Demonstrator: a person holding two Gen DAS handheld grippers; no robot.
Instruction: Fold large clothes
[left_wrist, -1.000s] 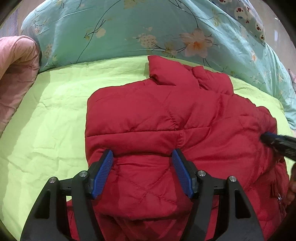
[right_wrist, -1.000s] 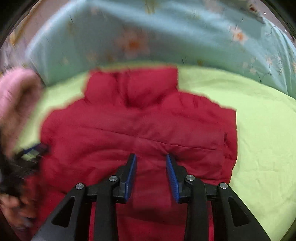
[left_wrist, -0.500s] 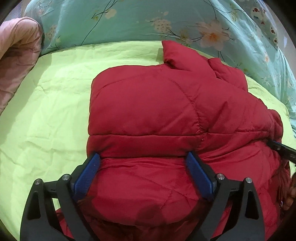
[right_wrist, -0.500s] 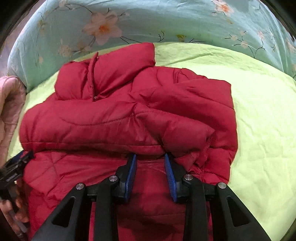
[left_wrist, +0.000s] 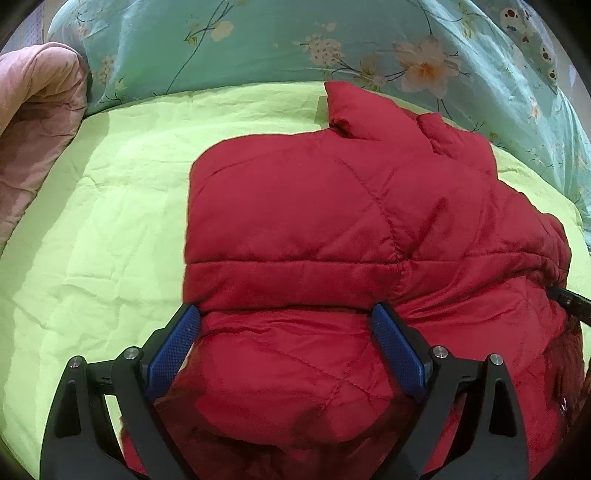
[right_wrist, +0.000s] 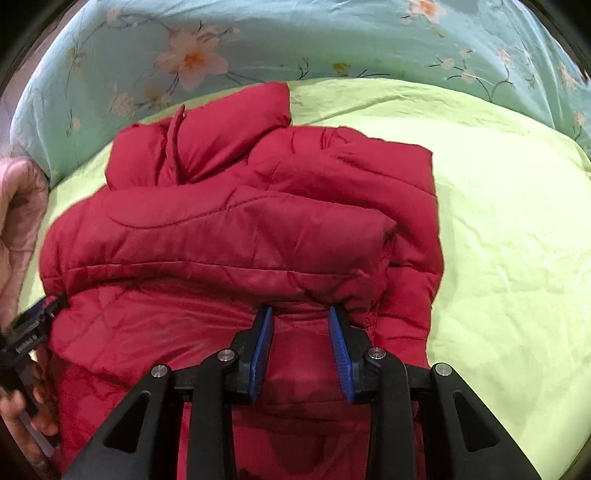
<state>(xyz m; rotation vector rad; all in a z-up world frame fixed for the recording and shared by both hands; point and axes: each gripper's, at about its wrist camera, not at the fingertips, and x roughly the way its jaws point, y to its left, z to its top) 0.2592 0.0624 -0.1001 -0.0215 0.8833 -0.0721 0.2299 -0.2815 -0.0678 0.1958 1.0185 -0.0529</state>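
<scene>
A puffy red quilted jacket (left_wrist: 332, 229) lies on the lime-green bedspread (left_wrist: 103, 229), its collar (right_wrist: 229, 129) toward the far edge where a teal floral quilt (left_wrist: 258, 40) is banked up. The lower part is folded up over the body, and the fold's thick hem runs across both wrist views just ahead of the fingertips.

The left gripper (left_wrist: 286, 321) stands spread wide, blue pads clear of the cloth on either side of a broad swell of jacket; it grips nothing. The right gripper (right_wrist: 301, 321) is narrowed to a small gap with a ridge of red fabric between its pads just under the hem; it looks pinched, though whether the pads truly press I cannot tell.

The step in hand seems to be laying the fold and letting go. To do it well, the right side should probably be released only once the hem sits level with the left, then both tools used to press the padding flat, since it looks springy and may creep open.

There is bare bedspread along the jacket's left and right edges. A pink padded blanket (left_wrist: 33, 122) crowds the far left corner, and the quilt limits any push toward the far edge.
</scene>
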